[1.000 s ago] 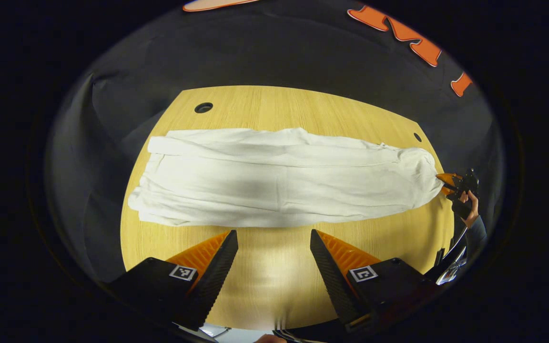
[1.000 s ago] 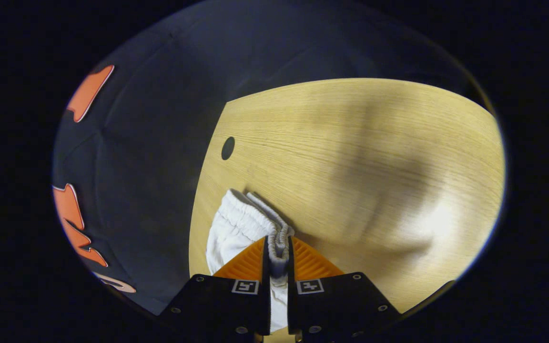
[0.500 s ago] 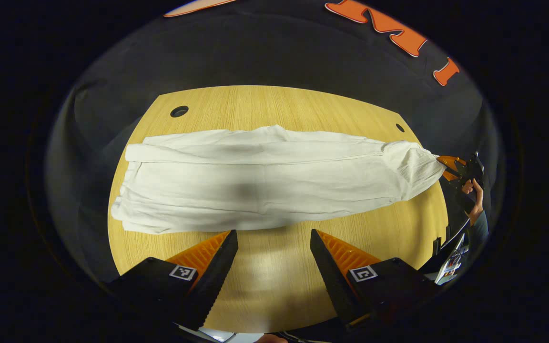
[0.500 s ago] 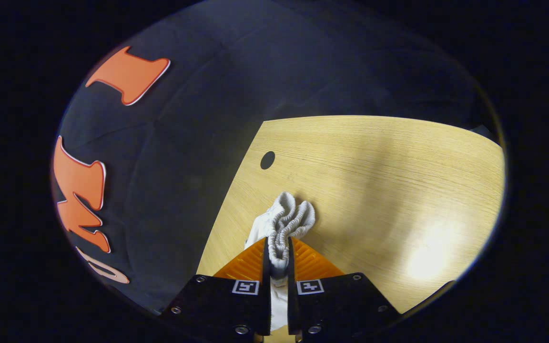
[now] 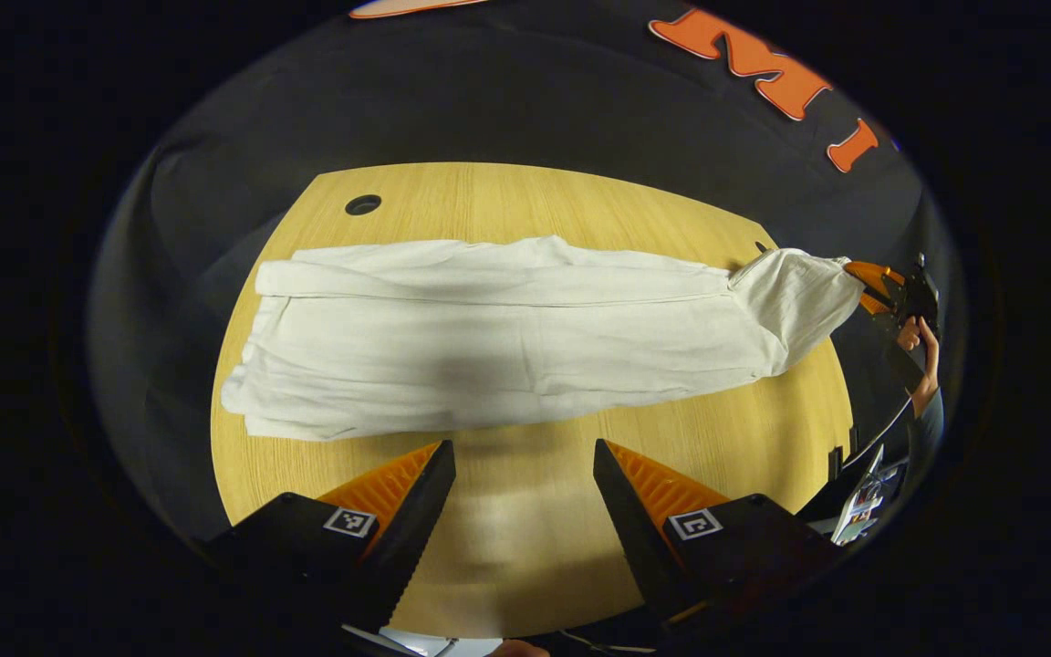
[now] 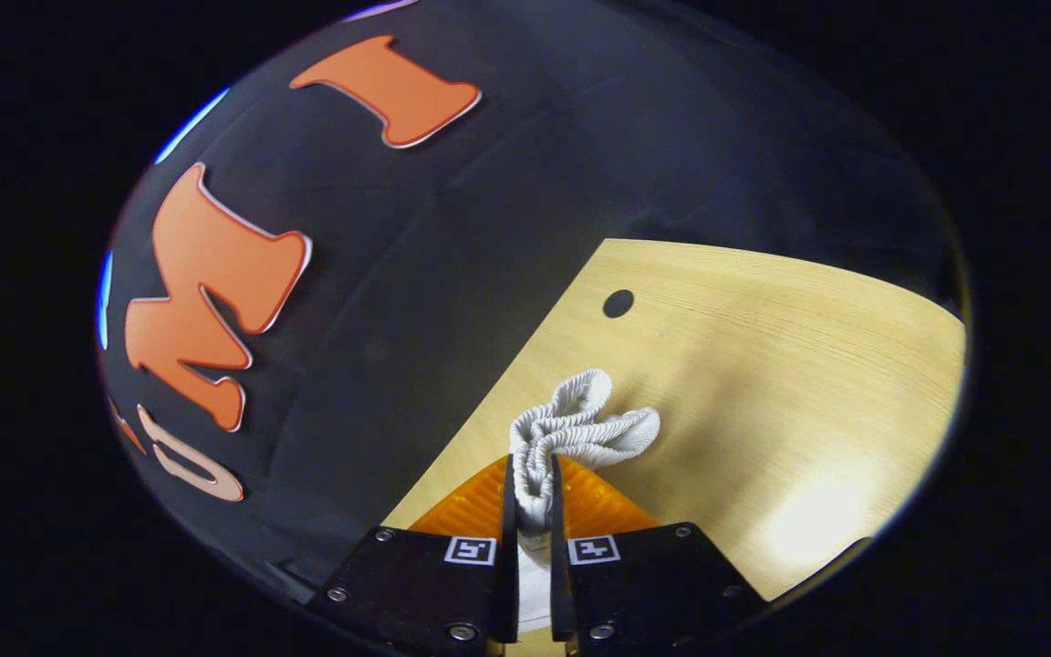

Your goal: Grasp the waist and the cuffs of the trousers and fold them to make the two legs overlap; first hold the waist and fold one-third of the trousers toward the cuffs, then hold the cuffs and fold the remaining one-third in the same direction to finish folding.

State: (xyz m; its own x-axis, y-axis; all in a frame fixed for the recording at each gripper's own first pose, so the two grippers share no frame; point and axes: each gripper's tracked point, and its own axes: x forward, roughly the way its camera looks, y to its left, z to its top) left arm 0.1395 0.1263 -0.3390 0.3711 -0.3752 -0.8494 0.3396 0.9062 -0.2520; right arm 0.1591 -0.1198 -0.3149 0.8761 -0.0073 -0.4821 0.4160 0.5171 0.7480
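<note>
Now we keep the right gripper point(image 6: 530, 497) jaws clamped on the waist point(image 6: 571, 429), lifted at three o'clock, and carry it evenly toward the cuffs point(image 5: 247, 401) at nine while the left gripper point(image 5: 524, 497) jaws gape empty over the bench point(image 5: 525, 557).

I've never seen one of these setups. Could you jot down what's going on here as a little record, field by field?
Garment: white trousers, laid lengthwise across the table
Surface: light wooden table with small round holes near its corners
Right tongs: shut on the gathered elastic waist, lifting that end off the table
Left tongs: open, holding nothing, above bare table beside the trousers
Cuff end: lying flat, ungrasped
Person: a hand holding the right tongs
Fold stage: thirds fold not yet made
</note>
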